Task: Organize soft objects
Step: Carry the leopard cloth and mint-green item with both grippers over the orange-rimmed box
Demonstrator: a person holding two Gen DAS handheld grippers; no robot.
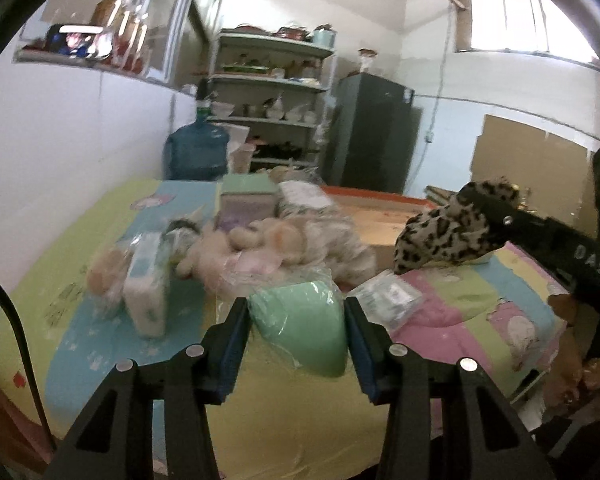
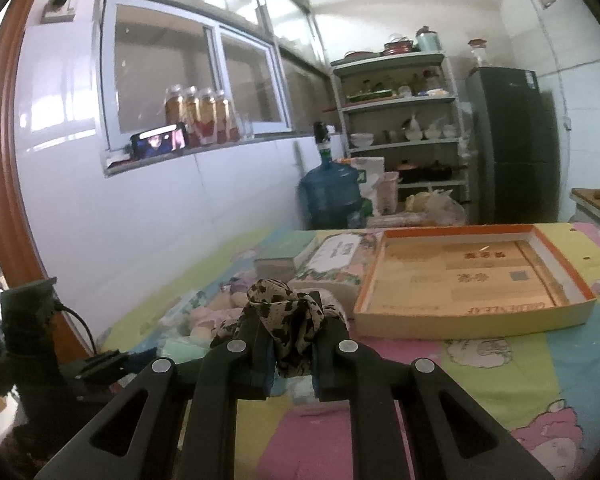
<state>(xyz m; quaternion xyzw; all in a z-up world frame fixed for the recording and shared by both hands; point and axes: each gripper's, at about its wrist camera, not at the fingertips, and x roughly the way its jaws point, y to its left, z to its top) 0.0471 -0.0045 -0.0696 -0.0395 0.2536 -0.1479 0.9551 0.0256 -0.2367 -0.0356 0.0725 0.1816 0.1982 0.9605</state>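
Observation:
My right gripper is shut on a leopard-print cloth and holds it above the bed; the cloth also shows in the left wrist view, bunched at the right gripper's tip. My left gripper is open, its fingers on either side of a mint-green soft object in clear plastic that lies on the quilt. Beyond it lies a pile of plush toys and a wrapped white and blue pack.
An open shallow cardboard box with an orange rim lies on the colourful quilt. A flower-printed box sits left of it. A small clear packet lies right of the green object. A water jug, shelves and fridge stand behind.

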